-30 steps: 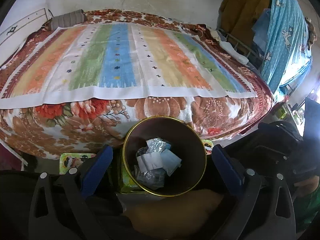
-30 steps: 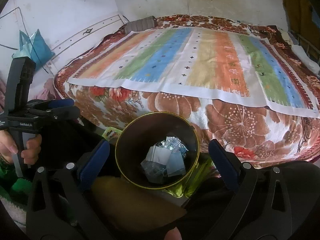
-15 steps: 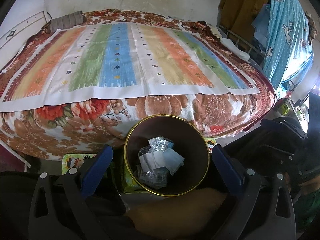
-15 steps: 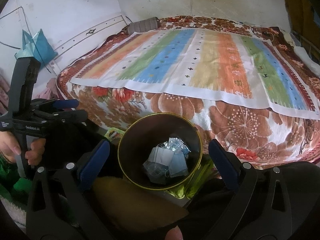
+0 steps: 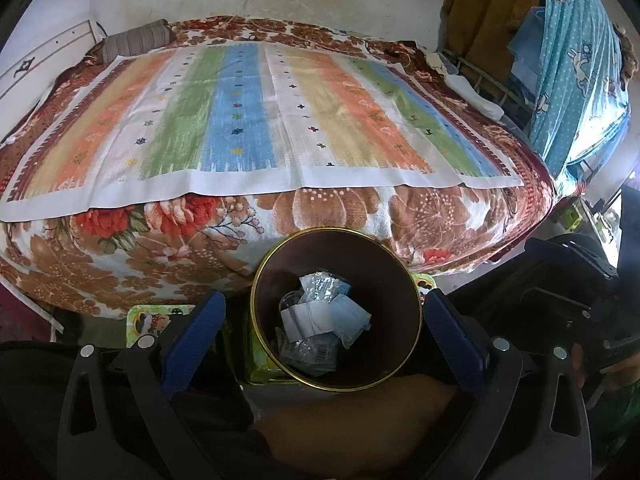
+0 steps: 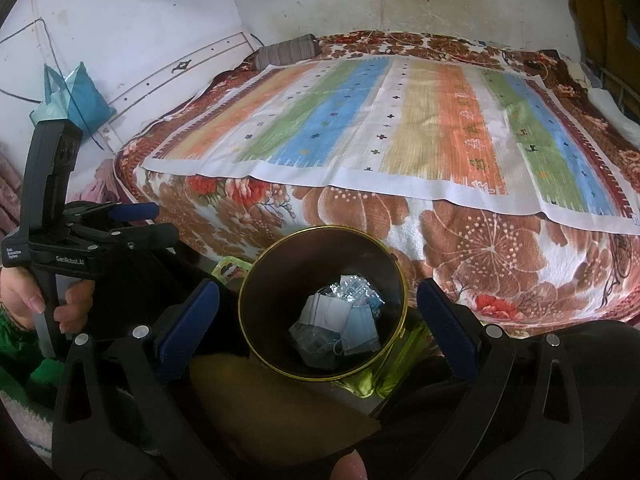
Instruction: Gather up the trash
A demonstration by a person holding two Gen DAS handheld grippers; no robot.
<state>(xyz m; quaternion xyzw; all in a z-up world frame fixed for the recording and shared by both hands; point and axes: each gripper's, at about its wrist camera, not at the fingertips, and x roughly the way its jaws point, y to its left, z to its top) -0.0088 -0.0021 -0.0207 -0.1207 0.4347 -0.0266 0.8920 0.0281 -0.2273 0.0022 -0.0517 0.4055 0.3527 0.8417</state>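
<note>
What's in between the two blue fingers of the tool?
In both wrist views the round bin shows between each open tool's blue fingers, with crumpled trash in its bottom. Neither tool holds anything.

A bed (image 5: pixel 352 216) fills the room, covered by a brown and red floral blanket (image 5: pixel 168 248). A white cloth with orange, green, blue and yellow stripes (image 5: pixel 256 120) lies flat on the blanket, its near edge at the bed's front edge. A grey striped pillow (image 5: pixel 136 40) rests at the far left corner.
</note>
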